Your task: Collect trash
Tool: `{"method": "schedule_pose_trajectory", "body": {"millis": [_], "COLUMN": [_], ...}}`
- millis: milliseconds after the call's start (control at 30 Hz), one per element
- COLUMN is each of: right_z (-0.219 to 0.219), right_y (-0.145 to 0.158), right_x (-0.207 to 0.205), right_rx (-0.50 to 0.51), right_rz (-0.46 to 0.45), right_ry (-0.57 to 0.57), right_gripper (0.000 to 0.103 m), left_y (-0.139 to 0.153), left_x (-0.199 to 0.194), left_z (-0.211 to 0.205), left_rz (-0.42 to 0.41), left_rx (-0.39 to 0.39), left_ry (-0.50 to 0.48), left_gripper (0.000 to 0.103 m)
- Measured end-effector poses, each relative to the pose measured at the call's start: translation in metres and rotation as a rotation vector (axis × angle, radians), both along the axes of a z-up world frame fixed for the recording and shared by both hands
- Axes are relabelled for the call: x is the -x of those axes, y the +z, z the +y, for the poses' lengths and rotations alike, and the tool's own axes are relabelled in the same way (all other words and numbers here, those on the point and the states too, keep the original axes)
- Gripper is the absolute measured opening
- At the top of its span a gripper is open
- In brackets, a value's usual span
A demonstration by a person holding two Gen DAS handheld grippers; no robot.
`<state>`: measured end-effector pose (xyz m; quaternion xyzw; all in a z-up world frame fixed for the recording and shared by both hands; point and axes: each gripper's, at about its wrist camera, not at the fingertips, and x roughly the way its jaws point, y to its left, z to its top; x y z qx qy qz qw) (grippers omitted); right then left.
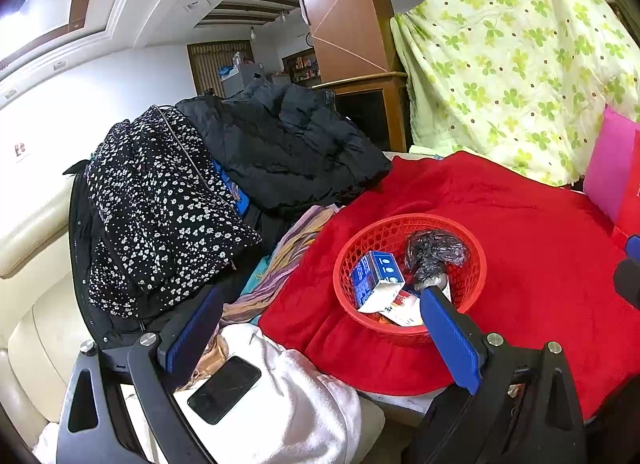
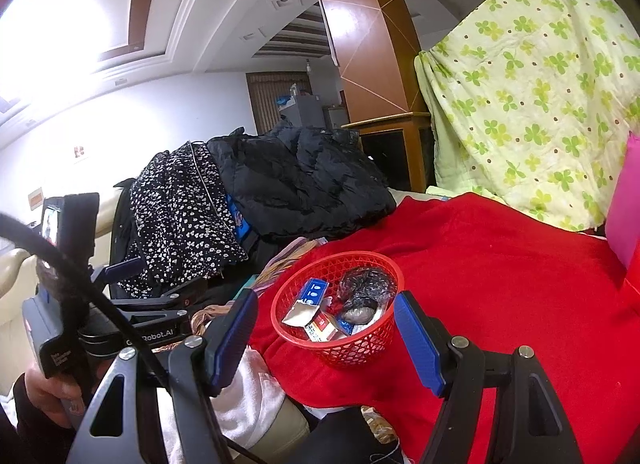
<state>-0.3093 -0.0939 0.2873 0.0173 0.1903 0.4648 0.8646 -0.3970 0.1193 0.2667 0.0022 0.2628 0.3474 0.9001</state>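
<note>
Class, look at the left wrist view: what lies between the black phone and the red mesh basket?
Between the black phone and red mesh basket: white towel, then red blanket.

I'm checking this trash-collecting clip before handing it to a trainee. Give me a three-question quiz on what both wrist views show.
1. True or false: the red basket is empty.
2. What does the black phone lie on? A) the red blanket B) a white cloth C) the black jacket
3. Fill in: both the left tool and the right tool are ____, holding nothing.

Key
1. False: it holds a blue-and-white carton, a crumpled dark plastic bag and other packaging.
2. B: the white cloth, beside the red blanket.
3. Open.
</note>
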Motion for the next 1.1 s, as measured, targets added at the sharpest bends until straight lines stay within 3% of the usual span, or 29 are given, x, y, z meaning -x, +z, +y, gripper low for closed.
{"method": "schedule_pose_trajectory", "body": {"millis": [1100], "right_z": [0.005], "right_y": [-0.0041], "right_x": [-0.0005], "right_rx": [0.0], "right_rz": [0.016], "right_ry": [-0.001], "right_gripper": [0.074], "left_y": [-0.0062], "left_x": [-0.0027], "left_z": [0.0067], "left_rz": [0.021], "left_rx": [0.007], "left_ry": [-0.014], "left_gripper": [0.099]}}
